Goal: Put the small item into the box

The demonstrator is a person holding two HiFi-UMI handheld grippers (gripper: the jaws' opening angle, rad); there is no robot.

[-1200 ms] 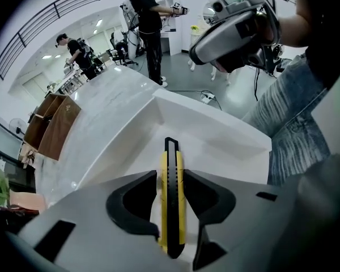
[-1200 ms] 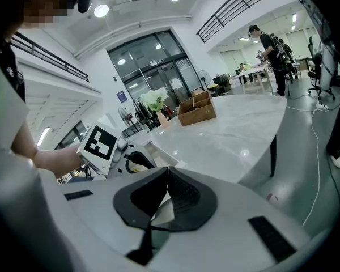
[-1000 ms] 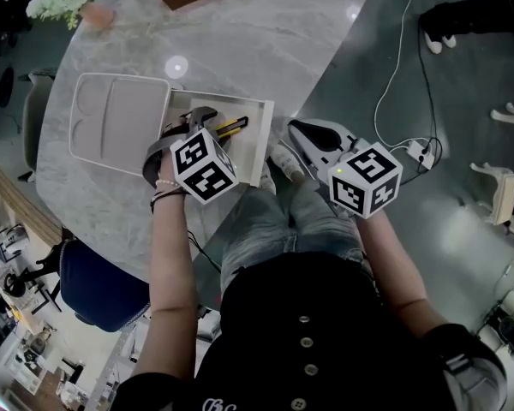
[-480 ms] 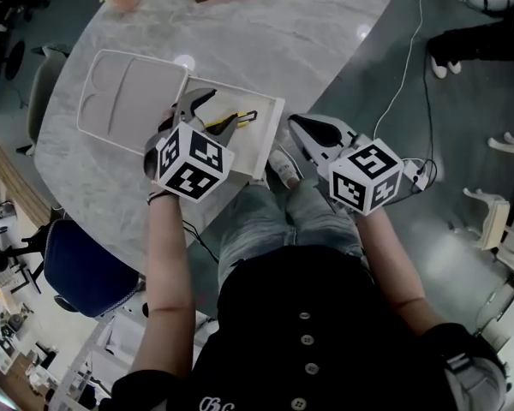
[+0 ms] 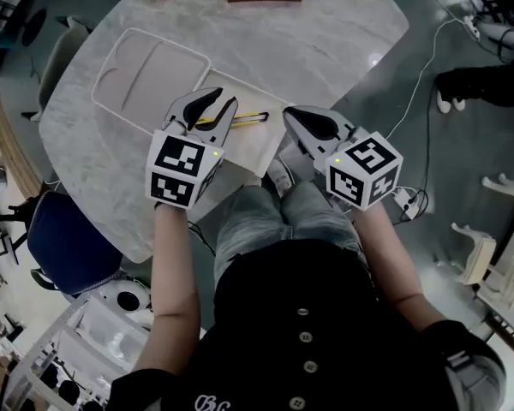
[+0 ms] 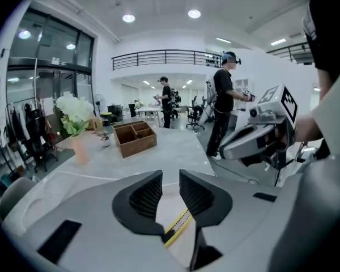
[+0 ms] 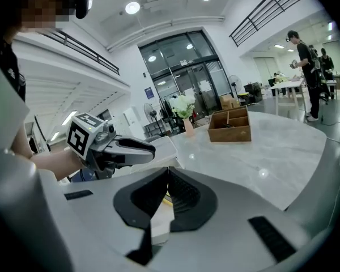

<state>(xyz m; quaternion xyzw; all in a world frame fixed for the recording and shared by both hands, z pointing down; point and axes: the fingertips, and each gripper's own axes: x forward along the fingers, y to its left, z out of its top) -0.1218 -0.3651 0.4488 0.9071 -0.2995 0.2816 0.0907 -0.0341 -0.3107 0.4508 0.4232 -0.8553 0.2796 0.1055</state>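
fingers [image 5: 196, 108] above marble table [image 5: 325, 32], perhaps office

A yellow-and-black utility knife [image 5: 244, 118] is lying flat inside a shallow white box [image 5: 255, 148]. The box is sitting open at the near edge of the marble table [image 5: 325, 41], its lid [image 5: 150, 75] lying flat against its left side.

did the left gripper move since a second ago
Yes: the left gripper has drawn back off the box toward the person, leaving the knife inside; its fingers have just been closing, empty.
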